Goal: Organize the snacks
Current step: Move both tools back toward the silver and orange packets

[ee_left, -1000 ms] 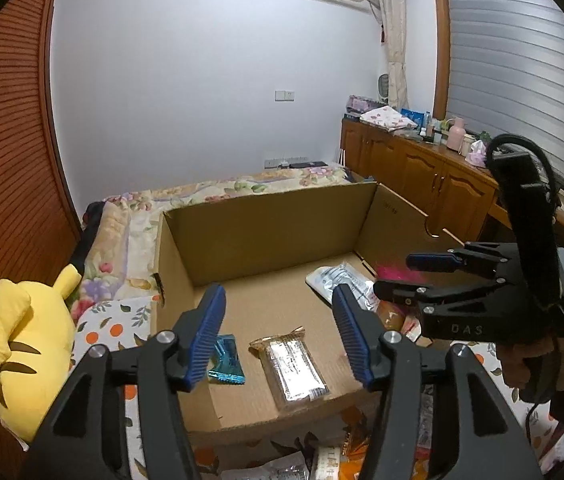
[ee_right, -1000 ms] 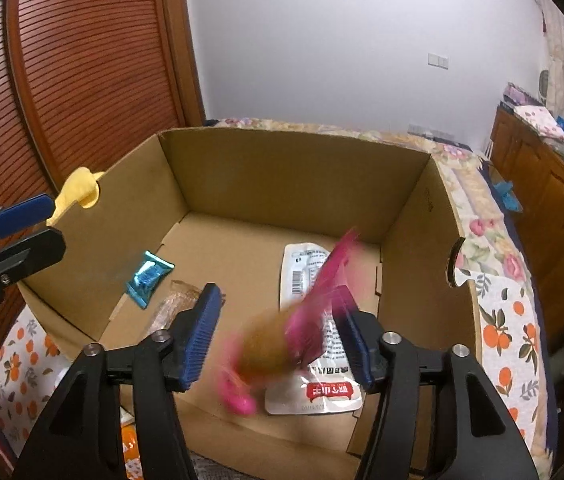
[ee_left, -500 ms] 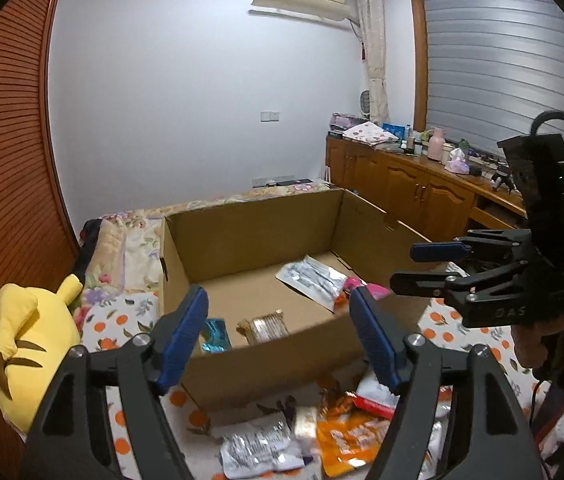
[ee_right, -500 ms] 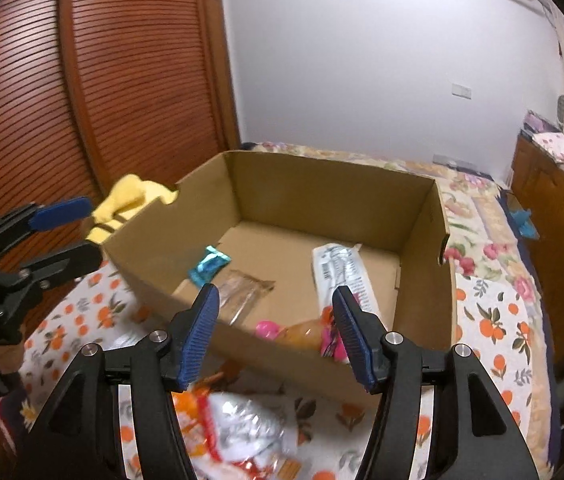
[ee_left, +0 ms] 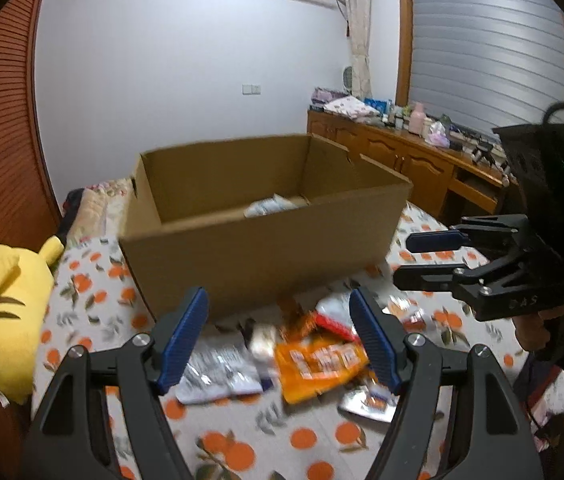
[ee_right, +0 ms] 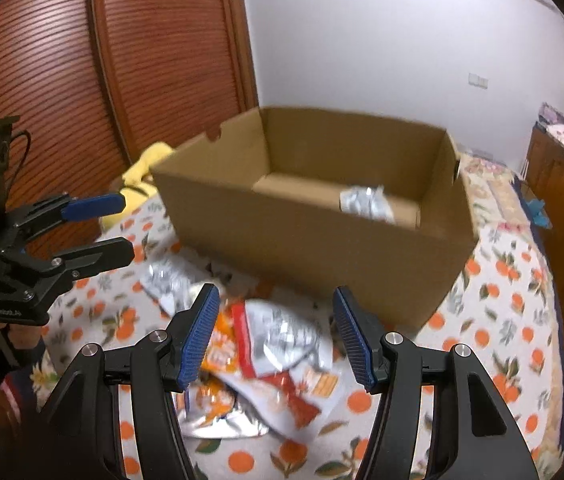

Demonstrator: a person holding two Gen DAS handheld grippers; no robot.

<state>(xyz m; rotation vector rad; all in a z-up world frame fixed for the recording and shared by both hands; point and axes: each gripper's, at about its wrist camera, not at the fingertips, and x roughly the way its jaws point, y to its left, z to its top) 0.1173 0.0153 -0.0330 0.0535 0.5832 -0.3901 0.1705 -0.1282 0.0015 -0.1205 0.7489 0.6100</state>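
Showing only in left wrist view, cabinets (both tools spread, empty) flank cardboard box.

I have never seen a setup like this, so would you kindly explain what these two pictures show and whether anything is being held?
A person holds a hand-held two-finger gripper in each hand, each with a forward-looking camera. One picture looks along the left gripper, the other along the right gripper; each also sees the other from the side. Both are open and hold nothing. Below them, loose snack packets lie on an orange-patterned bedspread, in front of a cardboard box containing a silvery packet. A yellow plush toy lies beside the box.
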